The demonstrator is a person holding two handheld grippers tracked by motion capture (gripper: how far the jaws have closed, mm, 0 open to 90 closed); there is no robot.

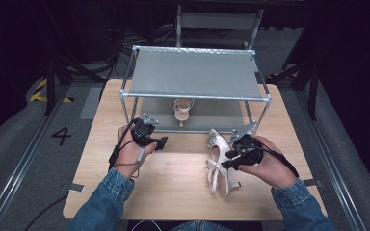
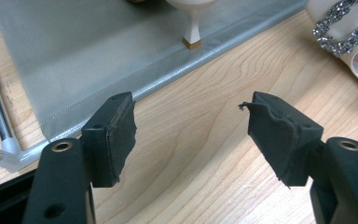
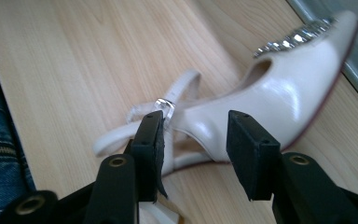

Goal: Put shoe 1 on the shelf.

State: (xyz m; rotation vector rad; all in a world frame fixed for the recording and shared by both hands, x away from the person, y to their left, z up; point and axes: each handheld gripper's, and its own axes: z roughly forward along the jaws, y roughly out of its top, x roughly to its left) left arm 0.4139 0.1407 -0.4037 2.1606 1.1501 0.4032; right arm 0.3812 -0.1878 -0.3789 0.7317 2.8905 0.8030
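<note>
Right gripper [image 3: 193, 154] stood over the cream heeled shoe [image 1: 219, 159] on the wooden table [image 1: 173, 187], jaws about half apart and straddling the shoe's waist just behind the jewelled toe; in the right gripper view the pads were not yet pressing on the leather, so nothing was held. Left gripper [image 2: 191, 135] was wide apart with bare table between its jaws, just in front of the lower shelf [image 2: 98, 60] of the shoe rack [image 1: 197, 72], where the matching shoe [image 1: 183, 111] already stood with its heel [image 2: 192, 32] near the shelf edge.

Judgement: the step in hand was picking up the second shoe to set it beside its partner. A good grip would take the firm sidewalls at the waist, not the loose straps [image 3: 168, 100] or buckle, which could slip or snag on a pad.

Room: the lower shelf was open toward the person, but the front bar and upright posts of the rack framed the entry, and the top shelf hung low over it. The shoe should go in level, toe first, to the right of its partner, well apart from the right post.
</note>
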